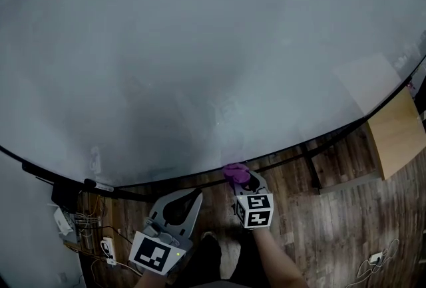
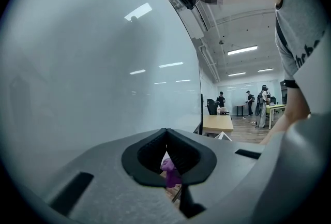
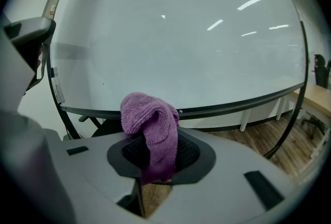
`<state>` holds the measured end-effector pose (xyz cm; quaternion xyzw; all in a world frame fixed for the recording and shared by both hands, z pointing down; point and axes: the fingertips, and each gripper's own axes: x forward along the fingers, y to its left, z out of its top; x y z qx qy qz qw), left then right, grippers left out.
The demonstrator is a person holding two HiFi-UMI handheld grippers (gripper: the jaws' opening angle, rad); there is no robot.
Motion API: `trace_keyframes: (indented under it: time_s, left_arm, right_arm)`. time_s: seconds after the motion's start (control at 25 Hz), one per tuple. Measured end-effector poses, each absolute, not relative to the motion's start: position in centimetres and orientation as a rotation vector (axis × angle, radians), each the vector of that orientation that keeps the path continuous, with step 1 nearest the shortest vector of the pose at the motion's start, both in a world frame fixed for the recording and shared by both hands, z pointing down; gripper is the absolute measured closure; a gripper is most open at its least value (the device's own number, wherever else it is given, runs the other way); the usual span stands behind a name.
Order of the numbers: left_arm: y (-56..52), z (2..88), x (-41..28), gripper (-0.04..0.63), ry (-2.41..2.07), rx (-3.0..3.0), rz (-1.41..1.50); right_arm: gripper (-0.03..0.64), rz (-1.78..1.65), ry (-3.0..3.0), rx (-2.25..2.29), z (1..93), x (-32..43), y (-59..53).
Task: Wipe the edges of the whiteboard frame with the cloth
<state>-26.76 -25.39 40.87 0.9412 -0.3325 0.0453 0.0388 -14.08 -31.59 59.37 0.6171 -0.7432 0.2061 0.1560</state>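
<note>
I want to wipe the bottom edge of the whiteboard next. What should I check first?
1. Purple cloth held by the right gripper: ok, jaws shut on it.
2. Cloth sticks out past the jaws: ok, a bunch bulges above them.
3. Cloth up at the whiteboard's bottom frame edge: ok in the head view.
4. Cloth pressing on the frame: cannot tell.
5. Left gripper out of the way: ok, shut, empty, below the frame beside the cloth.
</note>
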Motion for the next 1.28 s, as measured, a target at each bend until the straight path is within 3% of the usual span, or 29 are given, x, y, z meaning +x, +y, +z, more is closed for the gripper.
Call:
trace_keyframes:
  time_s: [1.28]
  left_arm:
    - [-25.1,41.7,-16.0,0.58,-1.23,2.815,0.187]
  right_arm:
    - [0.52,0.578,-2.249,1.558,60.6,-6.2,-32.6]
